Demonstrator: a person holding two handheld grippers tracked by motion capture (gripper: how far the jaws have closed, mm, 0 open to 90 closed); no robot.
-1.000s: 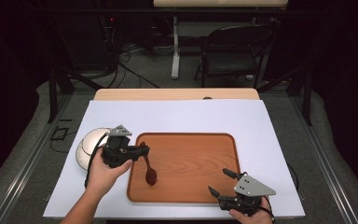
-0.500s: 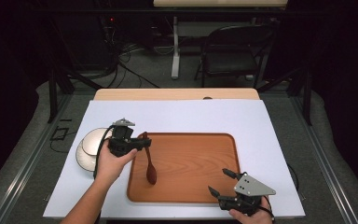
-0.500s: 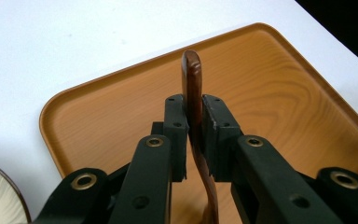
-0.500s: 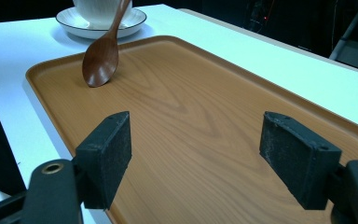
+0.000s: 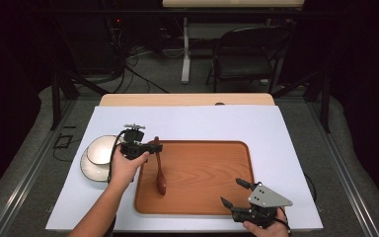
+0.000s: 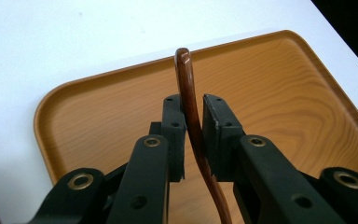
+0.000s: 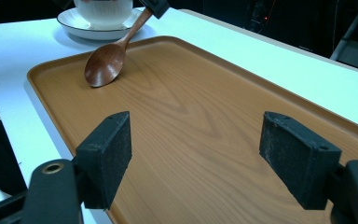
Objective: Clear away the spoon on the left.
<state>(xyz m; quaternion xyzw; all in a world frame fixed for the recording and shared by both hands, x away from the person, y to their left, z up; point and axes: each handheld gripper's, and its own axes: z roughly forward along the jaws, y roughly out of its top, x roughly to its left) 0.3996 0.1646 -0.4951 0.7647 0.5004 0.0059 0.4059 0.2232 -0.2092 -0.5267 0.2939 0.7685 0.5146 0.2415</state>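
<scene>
A dark wooden spoon (image 5: 160, 174) rests its bowl on the left part of the wooden tray (image 5: 207, 168), handle sloping up. My left gripper (image 5: 155, 146) stands at the tray's left rim with that handle (image 6: 186, 74) between its jaws. These jaws have just been opening; a narrow gap shows beside the handle in the left gripper view (image 6: 193, 105), so the pads do not press on it. My right gripper (image 5: 232, 191) sits at the tray's near right corner, wide open (image 7: 196, 140) over bare tray (image 7: 191, 93), with the spoon (image 7: 103, 65) far ahead of it.
A white bowl on a saucer (image 5: 98, 153) stands on the white table cover just left of the tray, close behind my left hand; it is also seen beyond the spoon (image 7: 103, 9). The table's near edge runs just below the right gripper.
The left hand shifted a little farther along the tray's left rim and sank. The spoon went from hanging in the jaws to resting its bowl on the tray. The right gripper stayed put.
</scene>
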